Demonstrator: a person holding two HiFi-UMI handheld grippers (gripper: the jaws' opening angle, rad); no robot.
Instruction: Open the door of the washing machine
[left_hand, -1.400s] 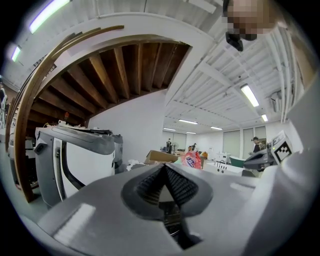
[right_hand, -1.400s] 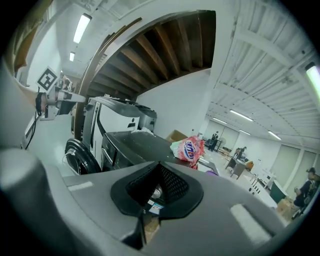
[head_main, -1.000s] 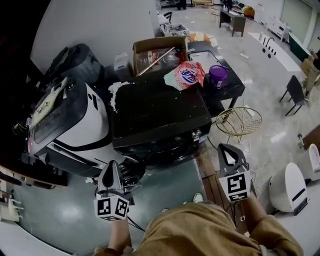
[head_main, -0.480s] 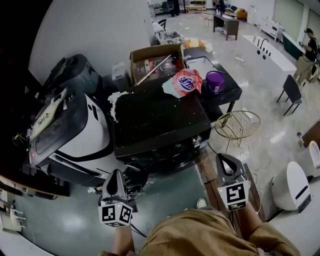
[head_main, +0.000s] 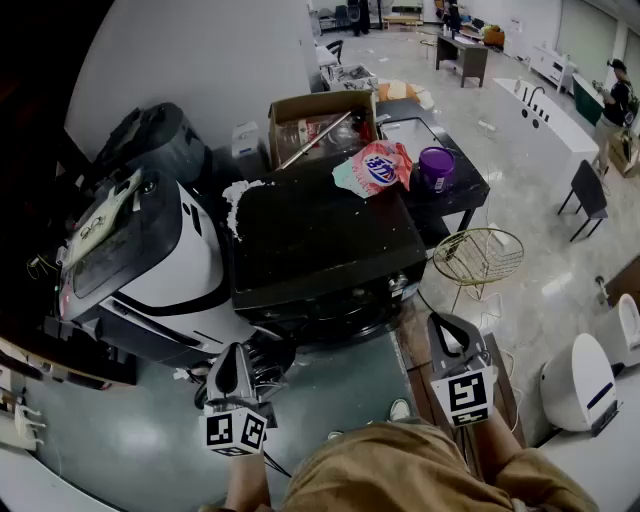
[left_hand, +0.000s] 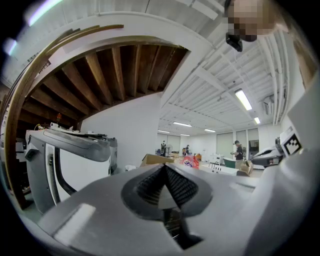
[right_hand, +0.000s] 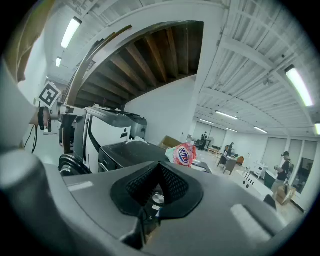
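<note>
**suds_fan:** So how far along was the door at that point?

**me:** Hard to call, honestly. The washing machine (head_main: 320, 230) was the black box right in front of me, between a white machine (head_main: 170, 265) on its left and a low counter (head_main: 465, 190) with a purple tub (head_main: 436, 166) on its right. Its door (head_main: 272, 355) sat low on the front, by the near-left corner. To me it looked like it stood out a bit from the front. It was too dark down there to say by how much.

**suds_fan:** Were you holding it?

**me:** Nope. My left claw (head_main: 237, 352) was pinched closed on nothing, with its tip just beside the door's rim. I couldn't tell if it was touching. My right claw (head_main: 440, 322) was closed and empty too, out past the machine's right corner and well apart from the door.

**suds_fan:** So what was left?

**me:** My guess was most of the swing. The left claw needed to catch the door's edge and bring it wide. If the door was only bulging and not unlatched, the whole pull was left to do.
</note>
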